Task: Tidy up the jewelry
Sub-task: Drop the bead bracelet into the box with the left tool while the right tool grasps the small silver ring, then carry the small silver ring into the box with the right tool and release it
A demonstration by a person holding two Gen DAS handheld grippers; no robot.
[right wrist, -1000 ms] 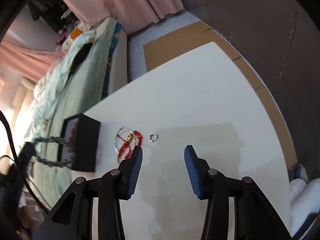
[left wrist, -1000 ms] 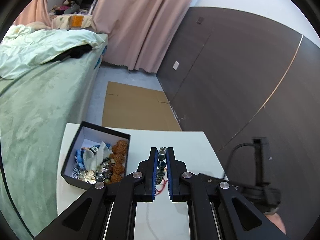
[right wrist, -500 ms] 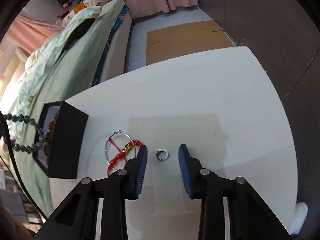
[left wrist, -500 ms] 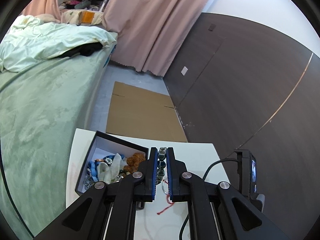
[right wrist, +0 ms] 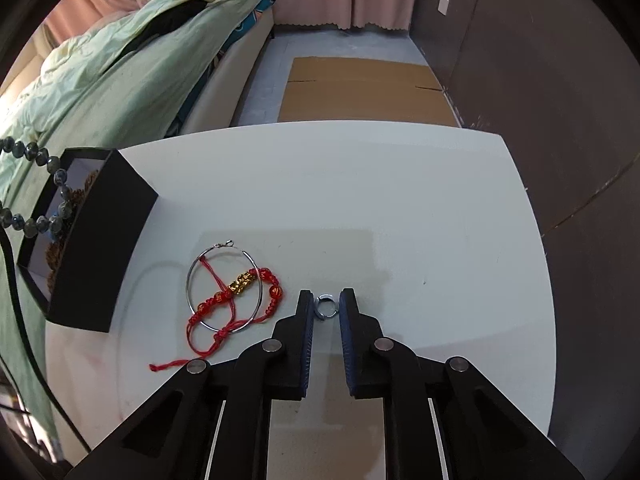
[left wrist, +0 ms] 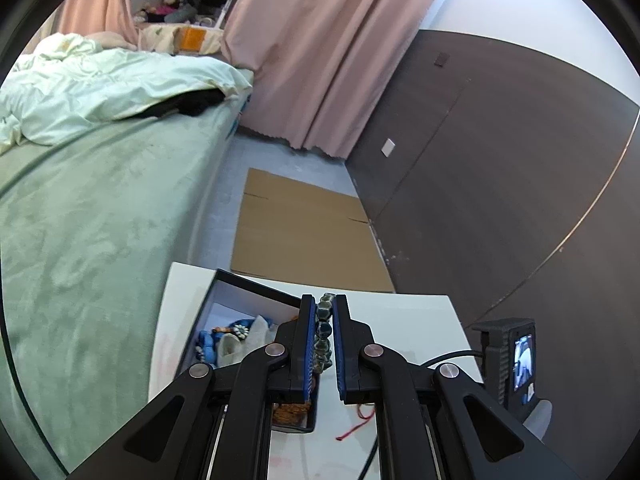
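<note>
My left gripper (left wrist: 324, 304) is shut on a dark grey-green bead bracelet (left wrist: 323, 334) and holds it above the black jewelry box (left wrist: 256, 292). The bracelet's loop also shows hanging over the box in the right wrist view (right wrist: 38, 216). The box (right wrist: 100, 236) holds several pieces. My right gripper (right wrist: 326, 298) sits low on the white table (right wrist: 360, 200), its jaws narrowed around a small silver ring (right wrist: 326, 306), with small gaps on both sides. A red cord bracelet with gold beads (right wrist: 240, 286) lies across a thin silver hoop (right wrist: 224, 286) to the ring's left.
A green bed (left wrist: 80, 220) runs along the table's left side. Flat cardboard (right wrist: 360, 88) lies on the floor beyond the table. A dark wall (left wrist: 500, 180) stands to the right. A black cable (right wrist: 16, 300) hangs at the left edge.
My right gripper has moved down and forward to the silver ring and narrowed its jaws around it. My left gripper has carried the bead bracelet further over the box.
</note>
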